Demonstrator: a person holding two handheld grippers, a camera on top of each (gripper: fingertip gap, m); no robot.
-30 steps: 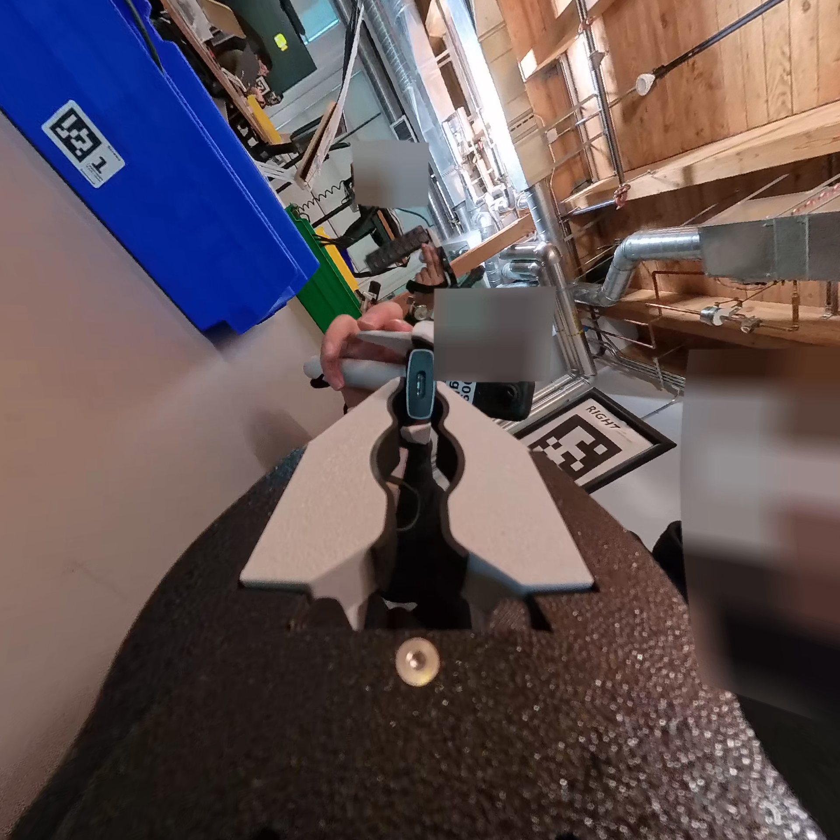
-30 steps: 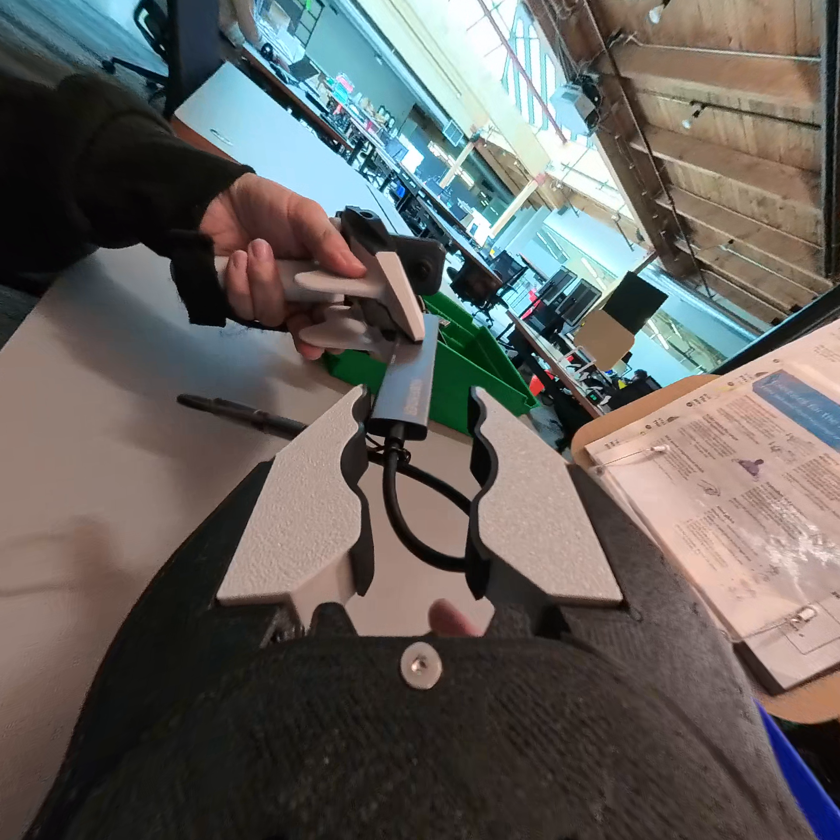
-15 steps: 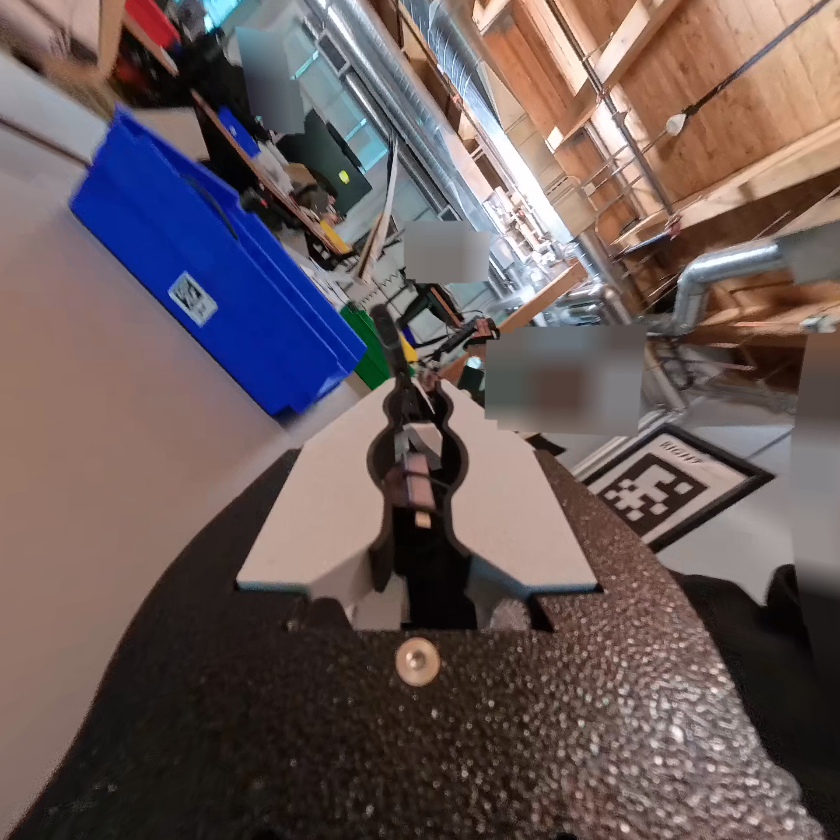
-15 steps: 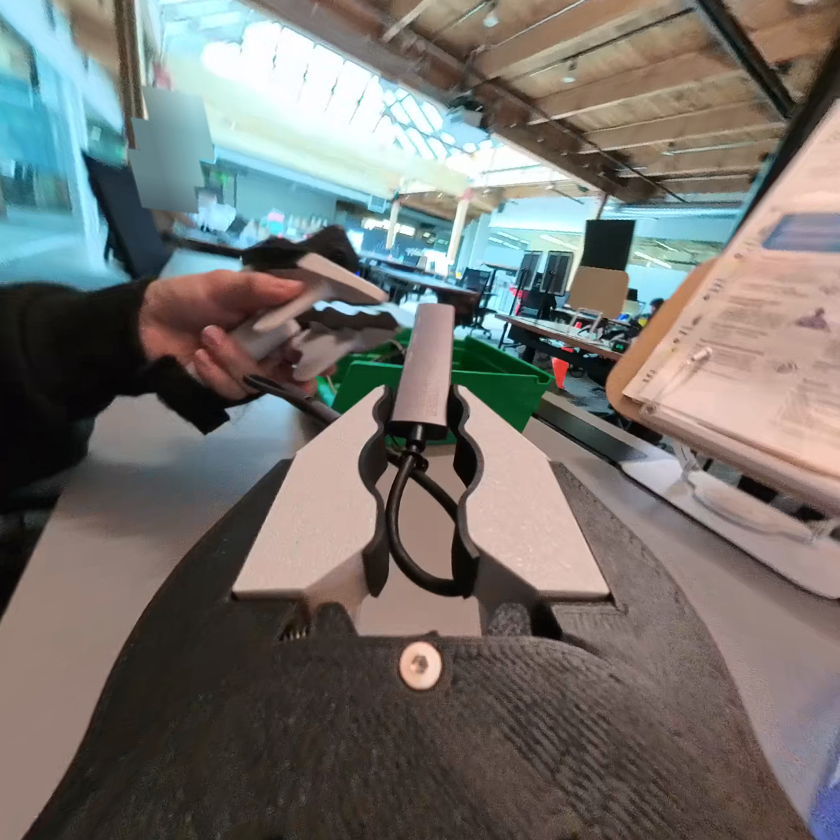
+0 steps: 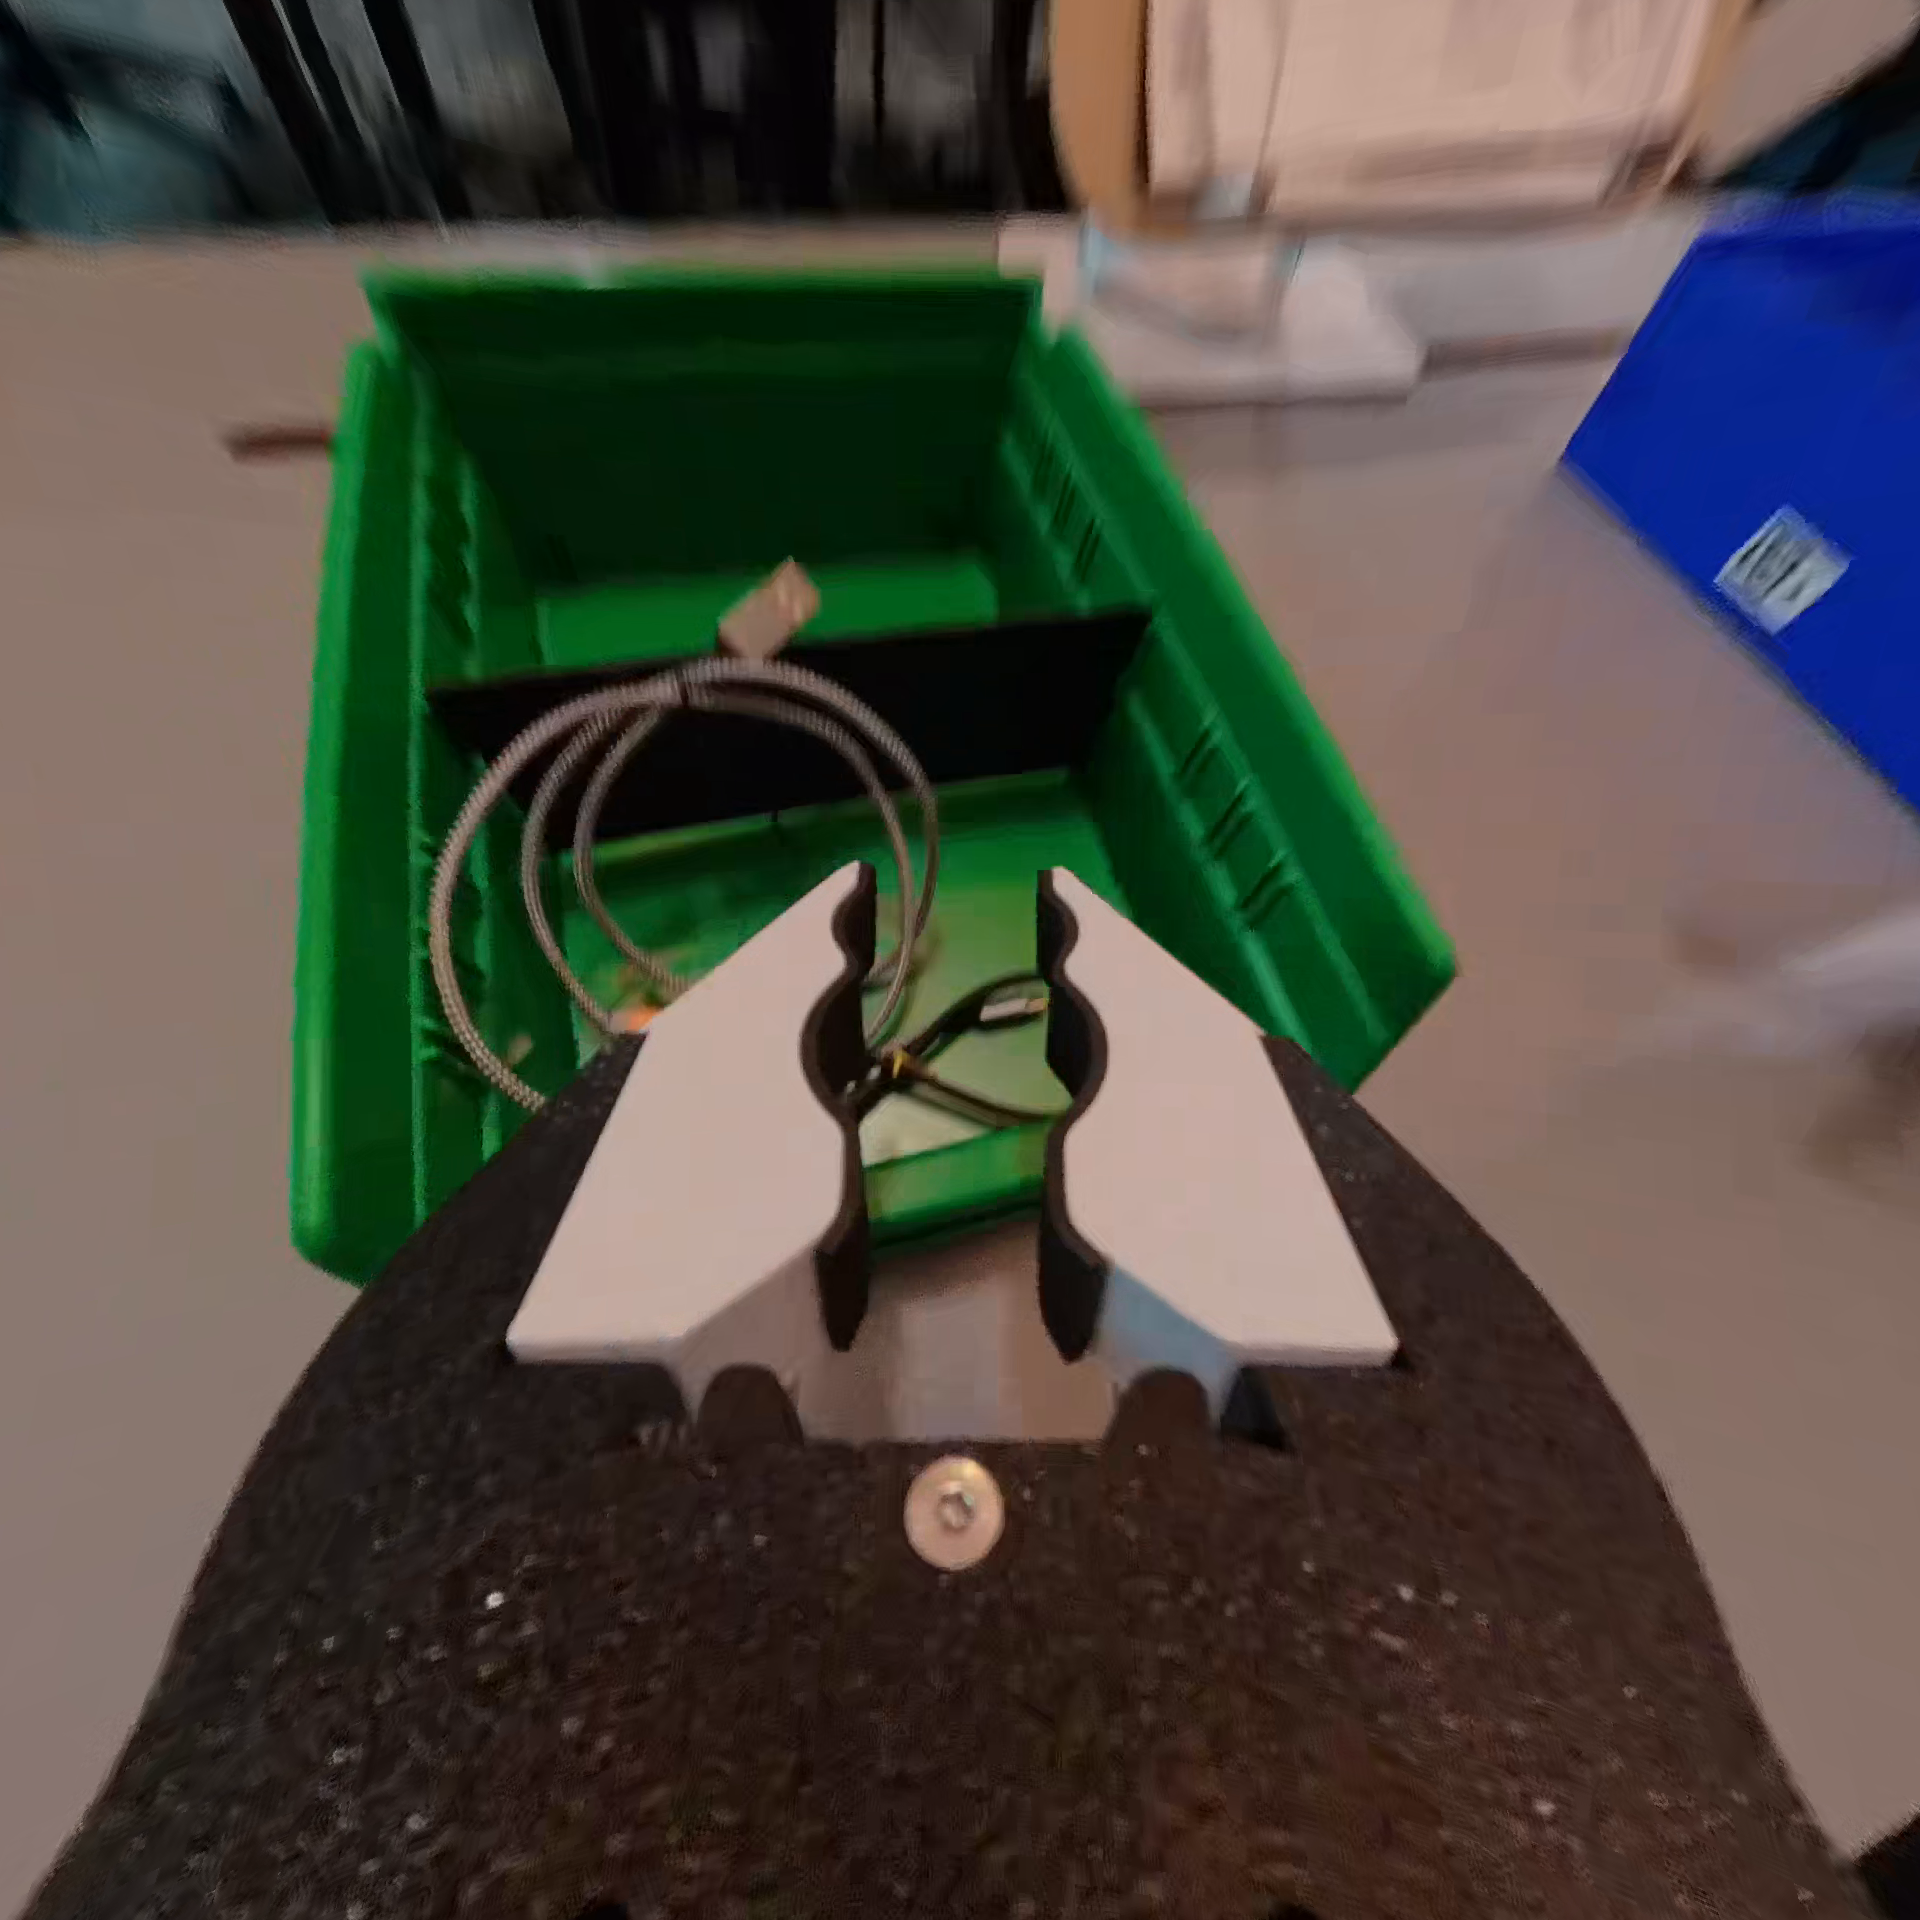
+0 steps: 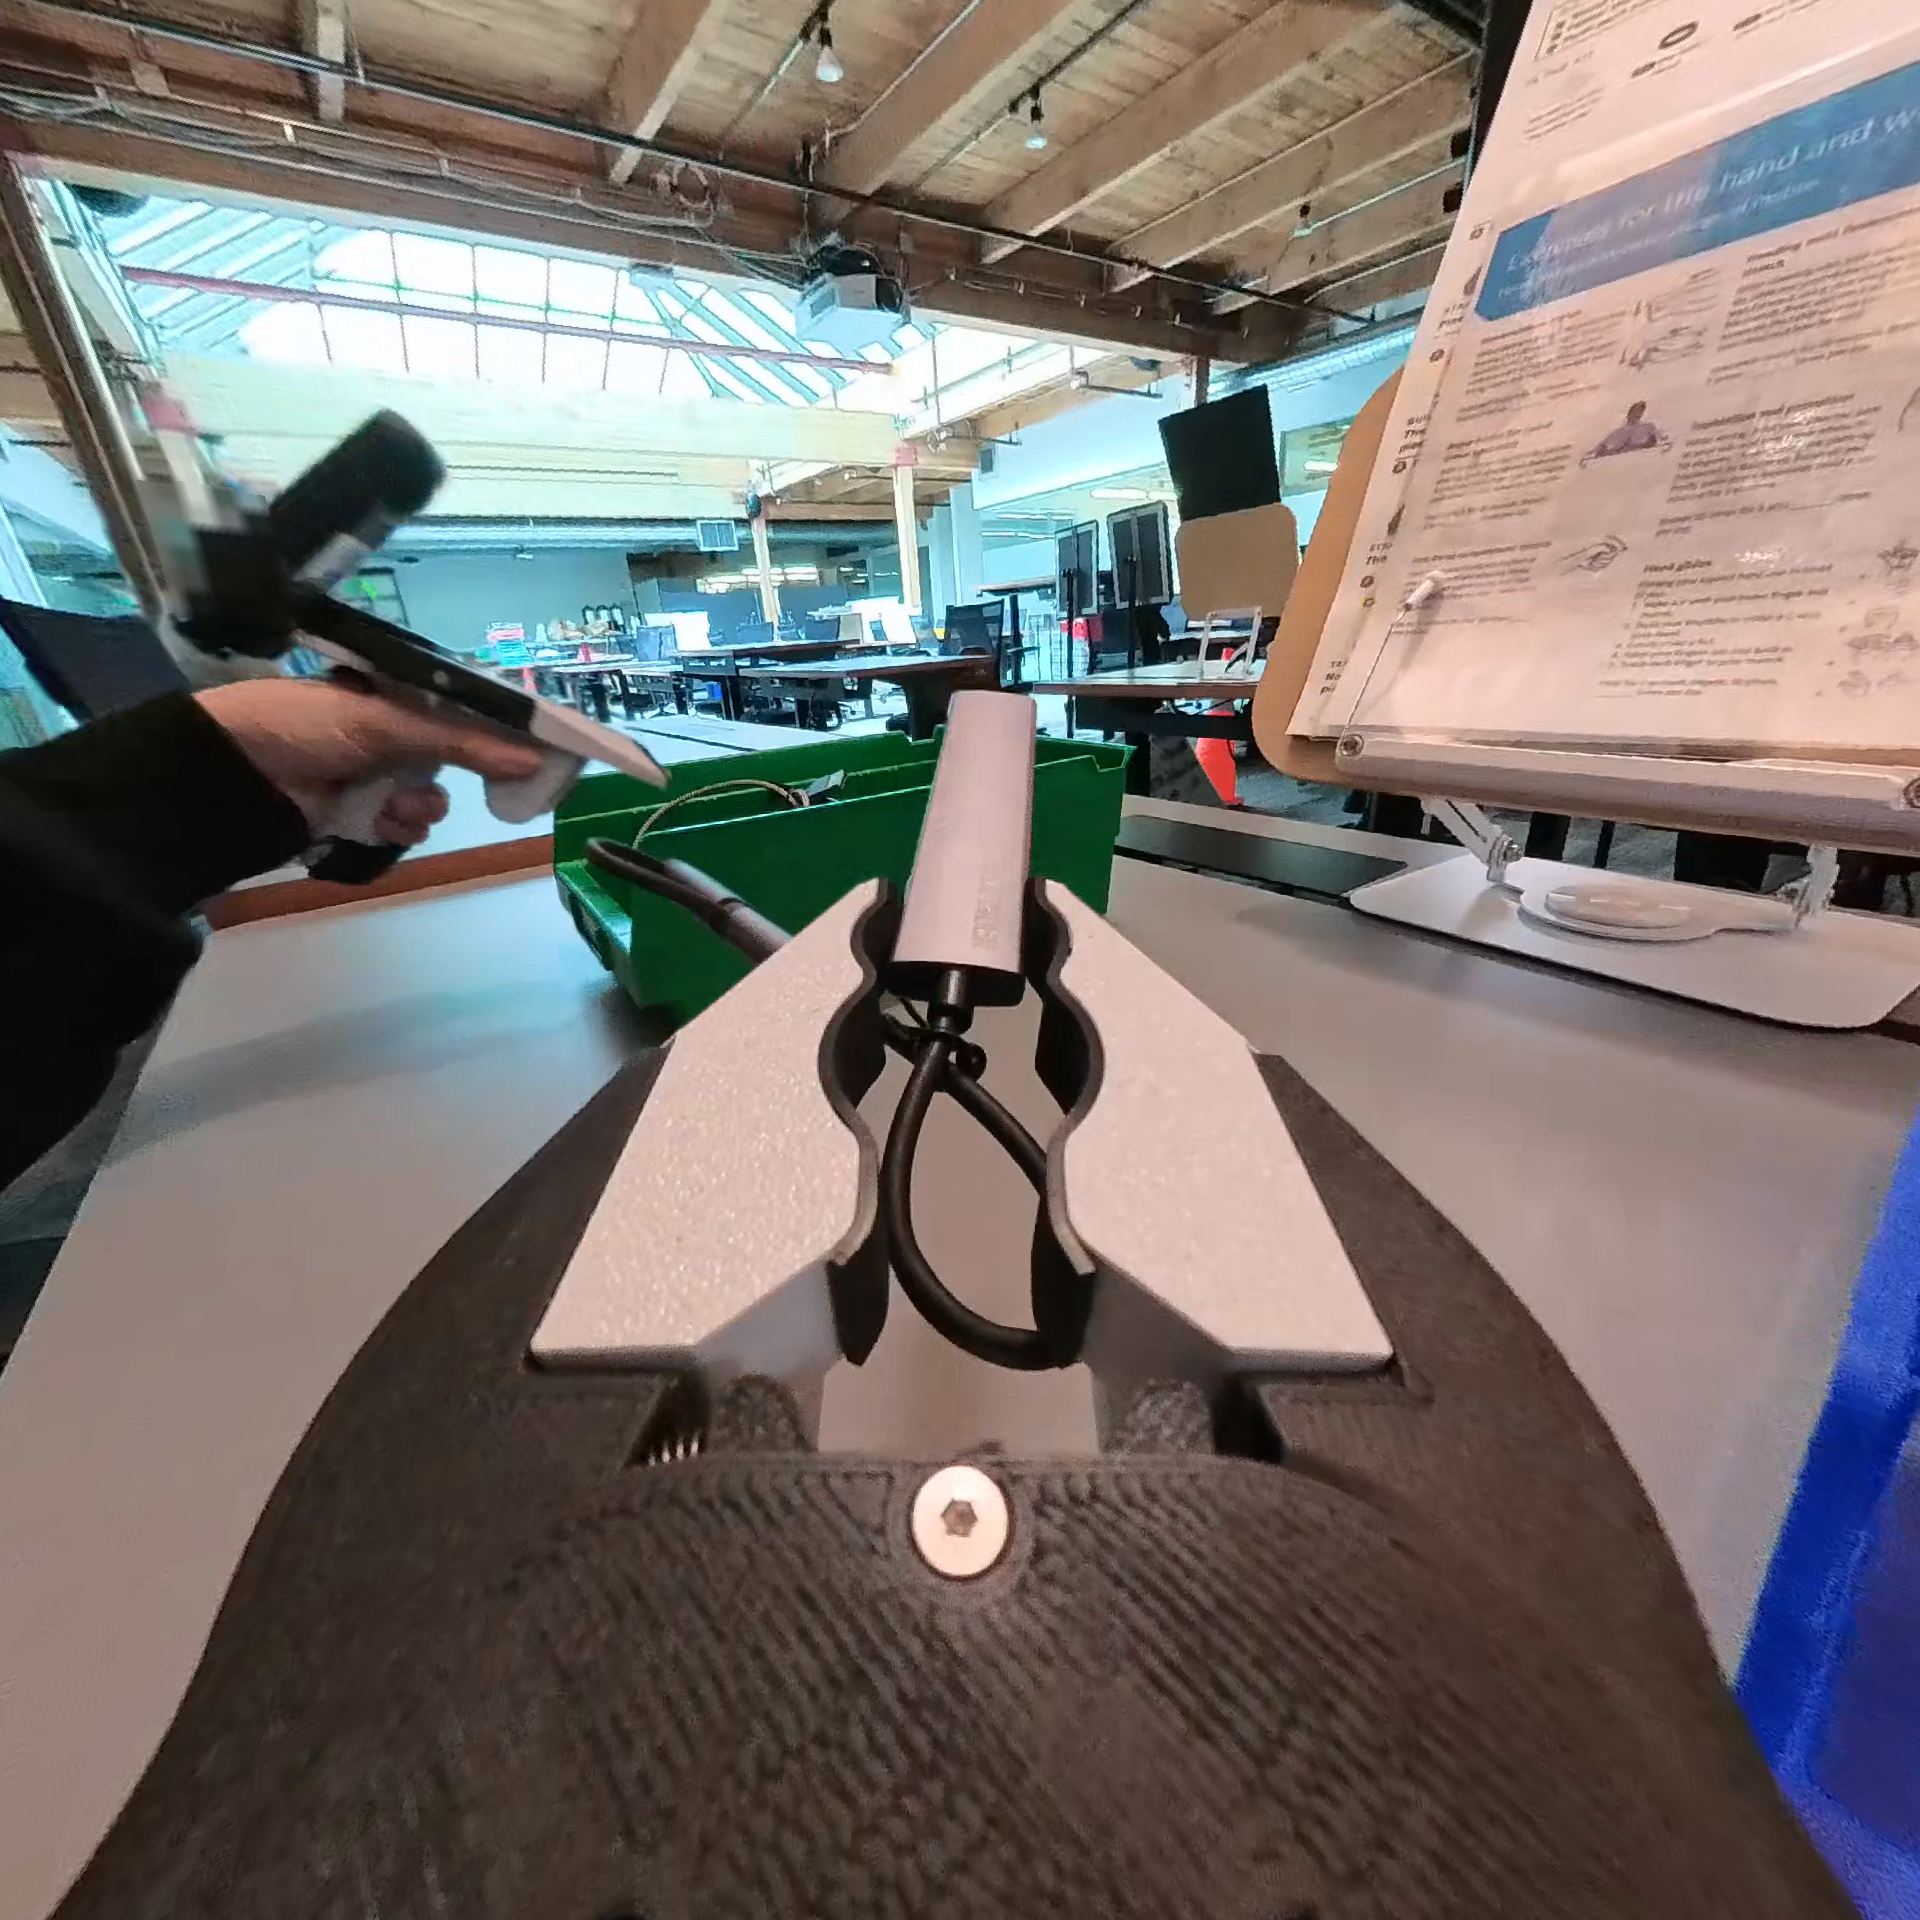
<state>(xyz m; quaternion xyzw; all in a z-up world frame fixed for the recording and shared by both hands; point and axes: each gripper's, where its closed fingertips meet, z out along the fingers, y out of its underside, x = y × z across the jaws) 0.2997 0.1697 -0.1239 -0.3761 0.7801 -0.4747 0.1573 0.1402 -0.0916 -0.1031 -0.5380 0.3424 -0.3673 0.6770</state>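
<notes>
My right gripper [image 6: 964, 894] is shut on a grey bar-shaped adapter [image 6: 971, 831] that sticks out forward and upward. The adapter's black cable [image 6: 914, 1226] loops back between the fingers. My left gripper [image 5: 953, 883] is open and empty, hovering over the near compartment of a green bin [image 5: 353, 831]. In the bin lie a coiled braided cable [image 5: 499, 831] and a thin black cable [image 5: 966, 1029]. A black divider [image 5: 987, 675] splits the bin. In the right wrist view the left gripper [image 6: 613, 758] is in a hand, left of and above the bin [image 6: 831, 842].
A blue bin [image 5: 1766, 468] stands to the right of the green one and also shows in the right wrist view [image 6: 1849, 1558]. A document stand with a printed sheet [image 6: 1662, 468] stands on the table at the right. A black pen-like rod [image 6: 686, 883] lies beside the green bin. About 30 cm separates my left fingertips from my right.
My left gripper left the adapter's tip, swung down over the green bin and opened. My right gripper levelled out, still shut on the adapter.
</notes>
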